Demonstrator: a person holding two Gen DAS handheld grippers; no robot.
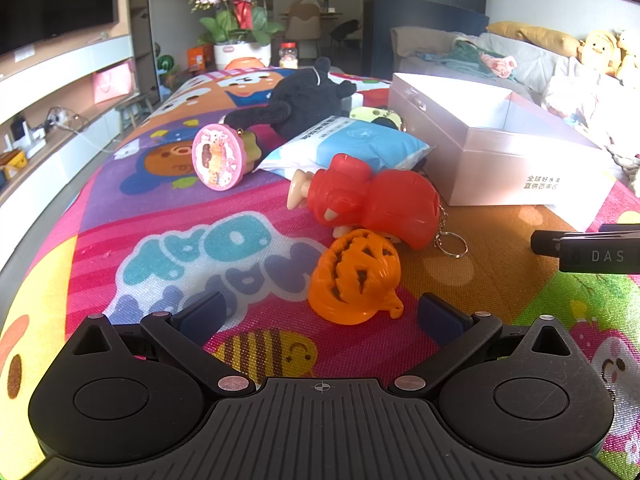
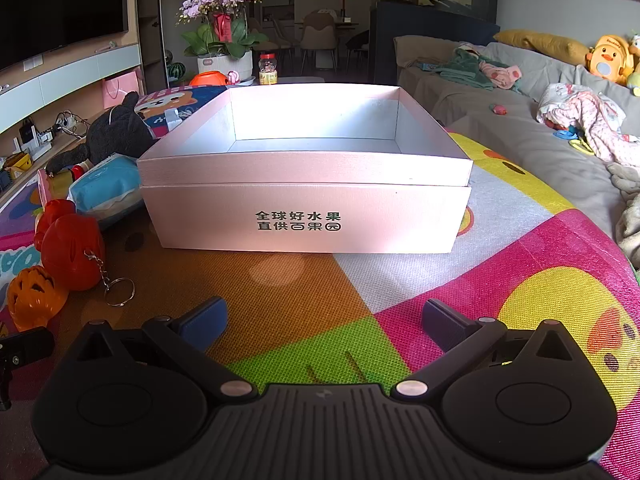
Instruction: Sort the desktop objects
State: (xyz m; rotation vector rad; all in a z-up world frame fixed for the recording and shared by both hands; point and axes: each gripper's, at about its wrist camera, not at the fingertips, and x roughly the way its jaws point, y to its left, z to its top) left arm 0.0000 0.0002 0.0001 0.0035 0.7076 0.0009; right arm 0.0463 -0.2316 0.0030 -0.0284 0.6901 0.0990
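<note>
My left gripper (image 1: 322, 314) is open and empty, just short of an orange pumpkin toy (image 1: 356, 278) on the colourful mat. Behind it lie a red toy with a keyring (image 1: 376, 196), a blue tissue pack (image 1: 352, 148), a pink round toy (image 1: 218, 158) and a black plush (image 1: 304, 98). My right gripper (image 2: 324, 320) is open and empty, facing the open pink box (image 2: 308, 212), whose inside looks empty. The box also shows in the left wrist view (image 1: 500, 152), as does part of the right gripper (image 1: 588, 248). The pumpkin (image 2: 34, 298) and red toy (image 2: 70, 252) sit left of the box.
The table is covered by a cartoon mat (image 1: 180, 248). A potted orchid (image 2: 222, 36) and a jar (image 2: 268, 68) stand at the far end. A sofa with clothes and plush toys (image 2: 560, 92) runs along the right. A TV shelf (image 1: 60, 92) is on the left.
</note>
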